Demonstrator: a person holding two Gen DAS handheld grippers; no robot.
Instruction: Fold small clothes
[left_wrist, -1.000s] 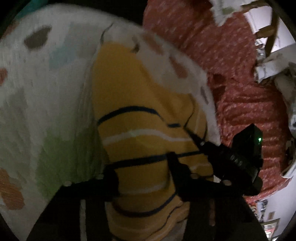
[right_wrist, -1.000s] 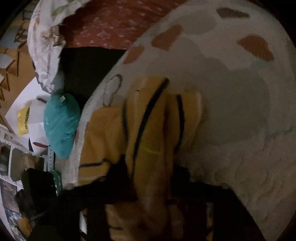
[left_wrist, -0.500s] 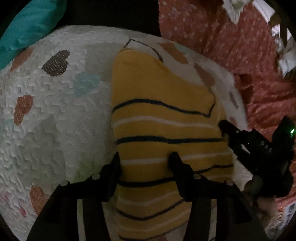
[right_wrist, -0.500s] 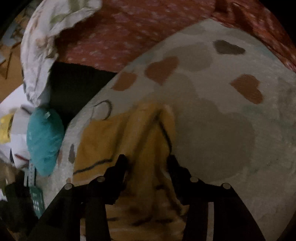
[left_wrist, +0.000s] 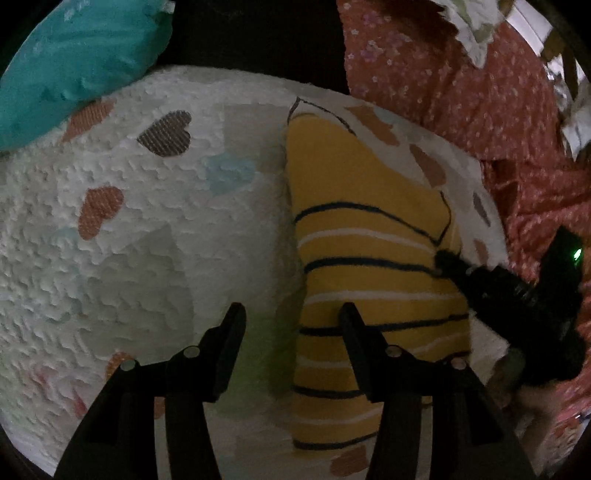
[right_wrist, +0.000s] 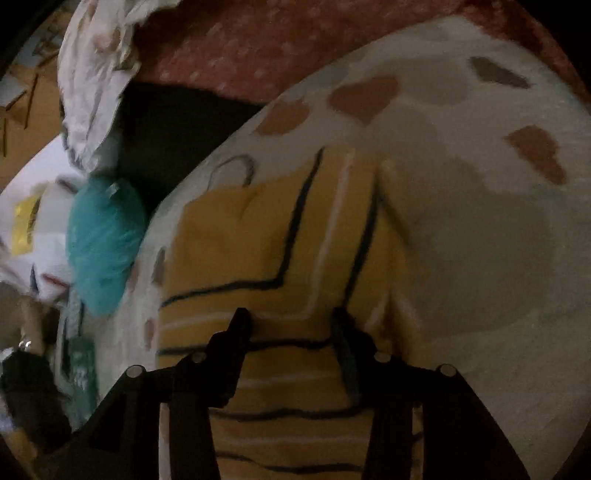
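Observation:
A yellow garment with dark and white stripes lies folded on a white quilt with heart patches. My left gripper is open and empty, hovering over the garment's left edge. The right gripper's tips rest at the garment's right side in the left wrist view. In the right wrist view the same garment lies flat under my right gripper, whose jaws stand apart over the cloth with nothing pinched between them.
A teal cushion lies at the quilt's far left edge, also in the right wrist view. A red dotted bedspread lies beyond. White crumpled fabric sits at the back.
The garment was laid flat and both grippers let go. My left gripper slid left off the cloth. The right gripper drew back, its fold now resting on the garment.

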